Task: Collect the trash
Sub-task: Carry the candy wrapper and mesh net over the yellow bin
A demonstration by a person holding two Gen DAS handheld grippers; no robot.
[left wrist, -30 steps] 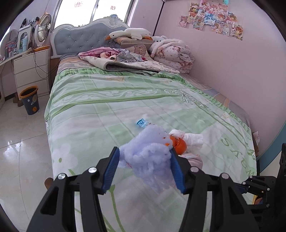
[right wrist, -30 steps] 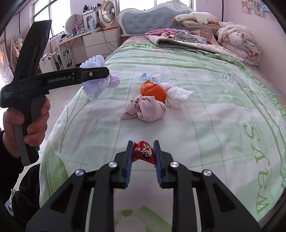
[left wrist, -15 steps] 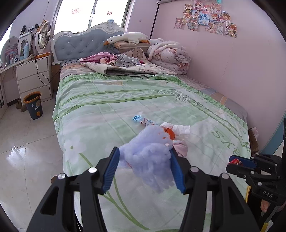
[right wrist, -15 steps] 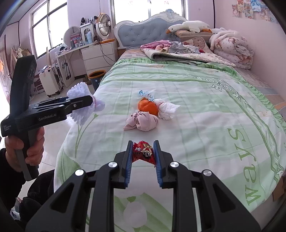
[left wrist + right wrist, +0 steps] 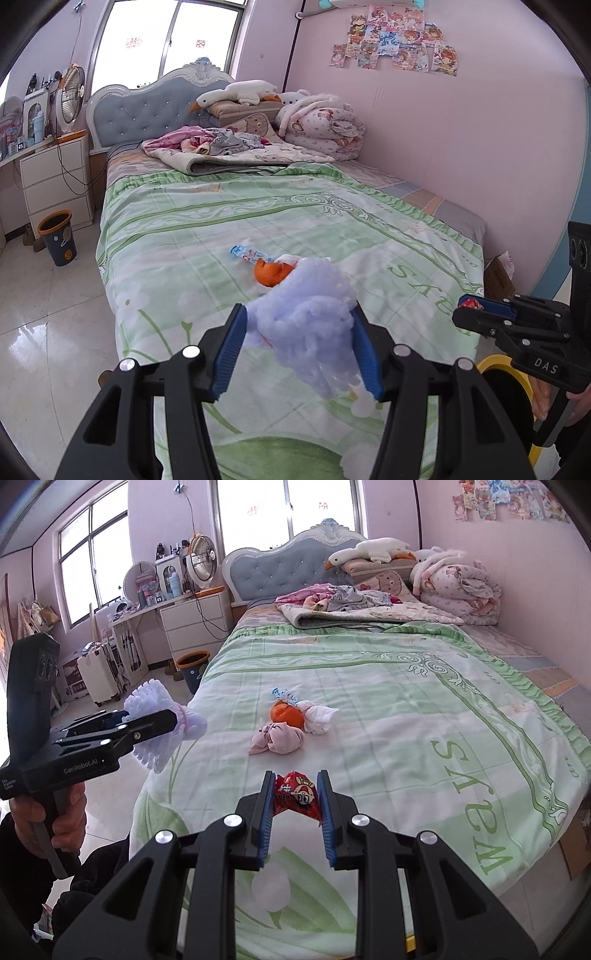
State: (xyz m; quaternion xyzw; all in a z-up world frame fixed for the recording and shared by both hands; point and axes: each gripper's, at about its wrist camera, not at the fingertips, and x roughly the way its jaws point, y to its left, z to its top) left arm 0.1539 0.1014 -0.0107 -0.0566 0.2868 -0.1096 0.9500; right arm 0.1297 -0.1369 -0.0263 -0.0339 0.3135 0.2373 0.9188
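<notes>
lilac foam netting (image 5: 310,325) is clamped in the left claw (image 5: 299,347), held in the air over the foot of the green bed (image 5: 207,236). the right claw (image 5: 295,812) is narrowed onto a red snack wrapper (image 5: 295,794). on the bedspread lie an orange peel (image 5: 286,713), a white tissue (image 5: 319,716), a pink rag (image 5: 279,738) and a blue wrapper (image 5: 284,695).

Mid-bed (image 5: 424,701): orange peel (image 5: 286,713) with a tissue wad (image 5: 319,716) touching its right side, a candy wrapper (image 5: 284,695) just behind, a cloth bundle (image 5: 277,738) just in front. Folded blanket (image 5: 369,613) and plush goose (image 5: 369,552) at the headboard end. On the floor left of the bed, a waste bin (image 5: 192,670) in front of the drawer unit (image 5: 195,622).
</notes>
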